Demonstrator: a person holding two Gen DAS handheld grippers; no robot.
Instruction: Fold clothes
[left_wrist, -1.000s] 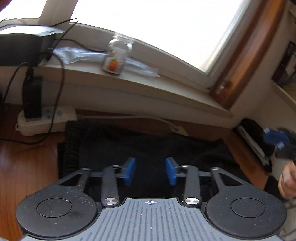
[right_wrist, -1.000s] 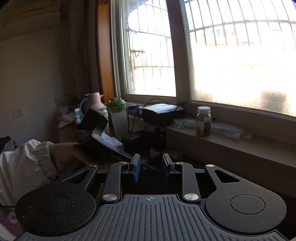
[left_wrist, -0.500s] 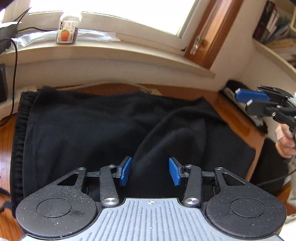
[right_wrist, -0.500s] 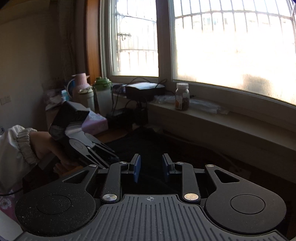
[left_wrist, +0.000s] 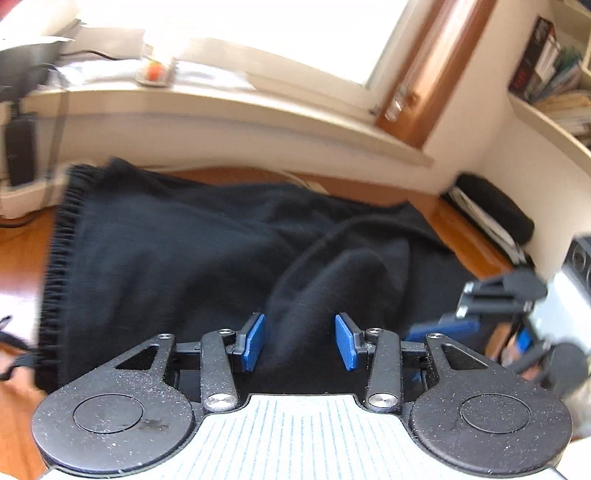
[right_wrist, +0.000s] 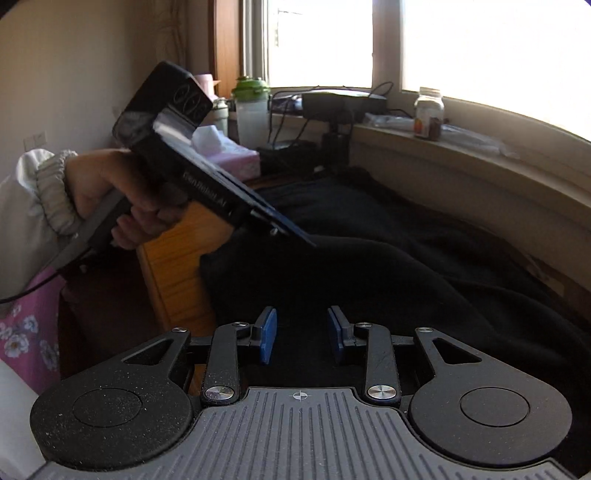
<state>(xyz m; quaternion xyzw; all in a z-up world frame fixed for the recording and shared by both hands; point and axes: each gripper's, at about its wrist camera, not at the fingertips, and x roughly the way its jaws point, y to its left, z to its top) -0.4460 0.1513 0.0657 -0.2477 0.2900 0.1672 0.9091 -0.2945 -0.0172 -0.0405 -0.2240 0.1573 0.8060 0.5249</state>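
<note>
Black garment (left_wrist: 177, 266) covers the table (left_wrist: 22, 243); windowsill (left_wrist: 258, 110) (cluttered) walls the far edge

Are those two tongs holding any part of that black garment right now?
No. Both the left tongs and right tongs stand open over the black garment, gripping nothing; a raised fold sits between the left pads, unpinched.

I can make out only faint, unreadable lettering along the side of the black handheld left gripper (right_wrist: 295, 232); the glass jar's orange label (right_wrist: 421, 125), far beyond my tongs, stays illegible.
</note>
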